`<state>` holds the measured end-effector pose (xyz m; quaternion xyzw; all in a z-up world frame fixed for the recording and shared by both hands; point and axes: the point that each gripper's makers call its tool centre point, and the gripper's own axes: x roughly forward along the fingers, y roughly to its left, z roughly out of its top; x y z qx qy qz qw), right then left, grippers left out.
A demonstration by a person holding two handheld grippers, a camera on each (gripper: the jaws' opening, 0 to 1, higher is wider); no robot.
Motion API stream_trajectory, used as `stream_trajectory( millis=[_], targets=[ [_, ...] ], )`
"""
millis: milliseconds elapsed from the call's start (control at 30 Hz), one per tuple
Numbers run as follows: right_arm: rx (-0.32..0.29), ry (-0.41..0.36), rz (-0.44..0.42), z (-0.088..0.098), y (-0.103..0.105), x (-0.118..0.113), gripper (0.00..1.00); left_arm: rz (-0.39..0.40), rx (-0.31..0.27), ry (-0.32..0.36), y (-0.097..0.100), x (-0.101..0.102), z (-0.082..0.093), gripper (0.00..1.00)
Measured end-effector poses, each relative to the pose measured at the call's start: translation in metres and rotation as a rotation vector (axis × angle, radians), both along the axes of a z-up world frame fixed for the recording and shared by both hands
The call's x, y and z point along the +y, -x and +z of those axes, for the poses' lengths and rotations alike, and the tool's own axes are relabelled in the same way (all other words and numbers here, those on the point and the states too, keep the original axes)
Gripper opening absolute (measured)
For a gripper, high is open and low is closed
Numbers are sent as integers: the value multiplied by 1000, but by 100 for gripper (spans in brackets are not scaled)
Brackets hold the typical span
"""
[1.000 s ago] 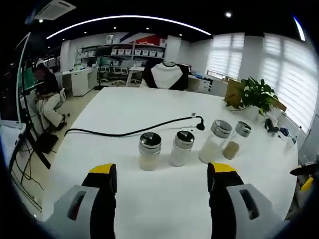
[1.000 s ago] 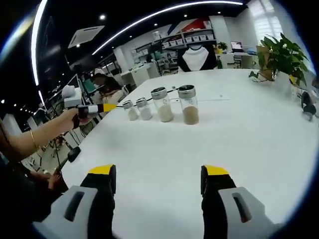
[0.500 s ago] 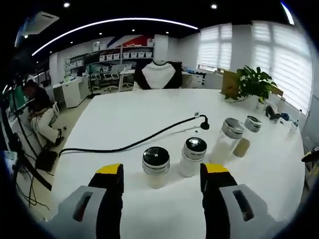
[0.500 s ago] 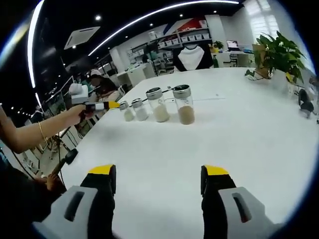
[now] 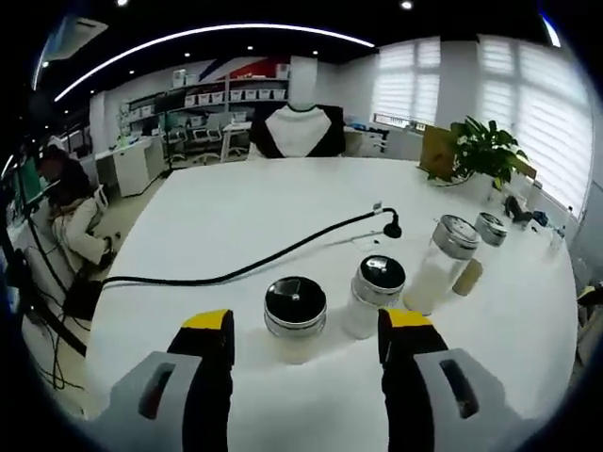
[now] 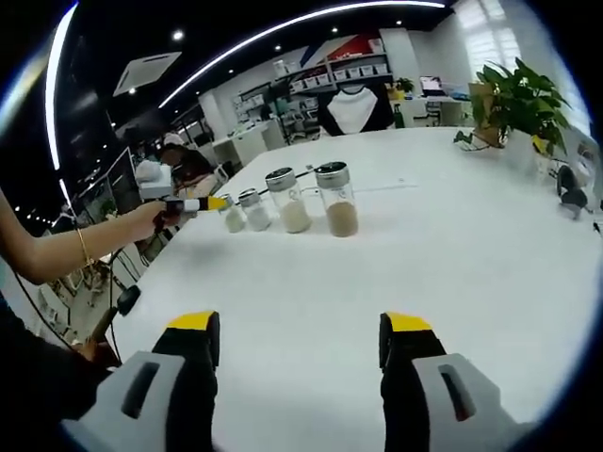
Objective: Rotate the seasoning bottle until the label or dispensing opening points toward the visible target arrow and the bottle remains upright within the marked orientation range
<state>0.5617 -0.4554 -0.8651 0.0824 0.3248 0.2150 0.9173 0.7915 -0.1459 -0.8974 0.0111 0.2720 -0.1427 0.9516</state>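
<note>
Left gripper (image 5: 301, 330): jaws spread apart, holding nothing, flanking the nearest seasoning bottle (image 5: 295, 318) at lower centre of the left gripper view. Right gripper (image 6: 300, 334): jaws apart, empty, low in frame, well short of the bottle row (image 6: 283, 202) on the white table (image 6: 452, 254).

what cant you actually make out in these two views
- Target arrow and marked range: I cannot find either on the white table in the left gripper view or the right gripper view.
- Labels: the nearest seasoning bottle is seen from above, its lower body is behind the left gripper.
- Far brown bottle: partly hidden by the tall bottle.
- Left gripper's grip state in the right gripper view: too small.
</note>
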Motion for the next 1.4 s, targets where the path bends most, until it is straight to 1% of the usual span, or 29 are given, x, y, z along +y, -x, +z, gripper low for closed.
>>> stream_trajectory(
  millis=[67,100,133,367,433,500,567,600,633,700,733,800,867,967,1033,1100,1200,1333,1400],
  targets=[
    [-3,0,-5,1,0,-1,68,14,0,-36,-2,5,-2,55],
    [-3,1,-8,2,0,-1,68,31,-25,-80,-5,10,2,52],
    [-3,7,-9,1,1,-1,68,31,-33,-71,-6,9,3,50],
    [-1,10,-13,0,2,-2,68,43,-34,-29,-11,9,4,50],
    [3,11,-16,0,2,-2,68,41,-26,-12,-14,9,3,50],
    [7,12,-20,-1,2,-2,68,32,-19,-21,-17,9,0,49],
    [12,5,-24,-1,3,-1,68,31,-4,18,-18,7,-3,48],
    [11,13,-21,-1,2,0,68,17,6,1,-22,5,-8,48],
    [8,17,-23,0,2,0,68,14,13,-3,-22,4,-9,48],
    [3,26,-28,0,1,-1,67,5,12,-12,-23,2,-11,46],
    [1,26,-29,0,1,-2,67,-3,5,-23,-23,1,-12,44],
    [2,25,-34,1,1,-2,67,-17,4,-74,-22,2,-14,40],
    [5,24,-36,0,1,-2,67,-17,-4,-73,-22,1,-13,39],
    [9,29,-32,0,2,-3,67,-39,-14,-57,-23,-4,-12,34],
    [8,33,-33,-1,2,-3,66,-39,-19,-66,-25,-4,-11,34],
    [7,31,-37,-1,1,-4,66,-23,-18,-61,-26,-2,-11,33],
    [6,29,-37,0,0,-4,66,-21,-22,-64,-25,-2,-11,33],
    [2,24,-33,1,-1,-2,66,-38,-25,-79,-18,-6,-11,33],
    [2,23,-30,1,0,-2,66,-52,-25,-72,-15,-8,-10,33]
  ],
)
